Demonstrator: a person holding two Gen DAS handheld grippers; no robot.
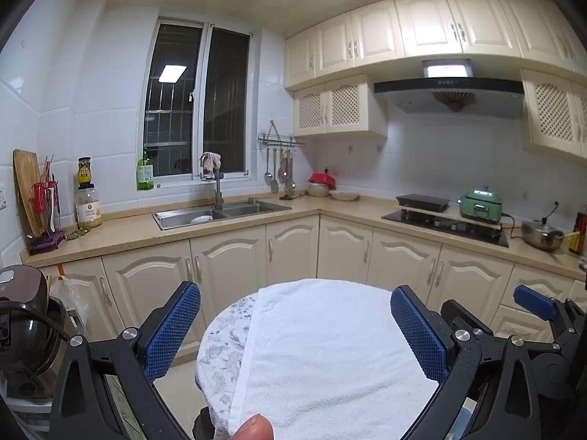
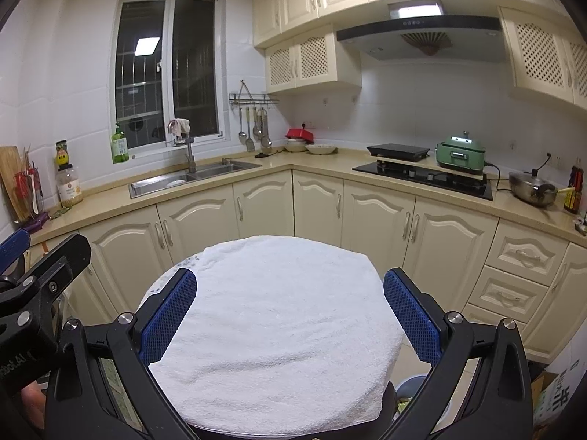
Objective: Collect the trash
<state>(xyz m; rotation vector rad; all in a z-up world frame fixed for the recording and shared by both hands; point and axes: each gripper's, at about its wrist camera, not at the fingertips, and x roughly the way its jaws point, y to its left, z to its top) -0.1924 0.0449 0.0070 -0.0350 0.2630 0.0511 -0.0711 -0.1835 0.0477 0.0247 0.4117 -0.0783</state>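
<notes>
A round stool or small table covered by a white towel (image 1: 330,352) stands right in front of both grippers; it also shows in the right wrist view (image 2: 279,330). No trash lies on the towel. My left gripper (image 1: 295,333) is open and empty, its blue pads on either side of the towel. My right gripper (image 2: 290,319) is open and empty, held the same way above the towel. The right gripper also shows at the right edge of the left wrist view (image 1: 532,304).
An L-shaped kitchen counter (image 2: 330,165) runs along the far walls with a sink (image 2: 190,179), a hob (image 2: 425,176), a green cooker (image 2: 460,154) and a pot (image 2: 532,187). A bluish bin (image 2: 422,392) and a cardboard box (image 2: 554,396) stand on the floor at the right. A dark appliance (image 1: 22,330) stands at the left.
</notes>
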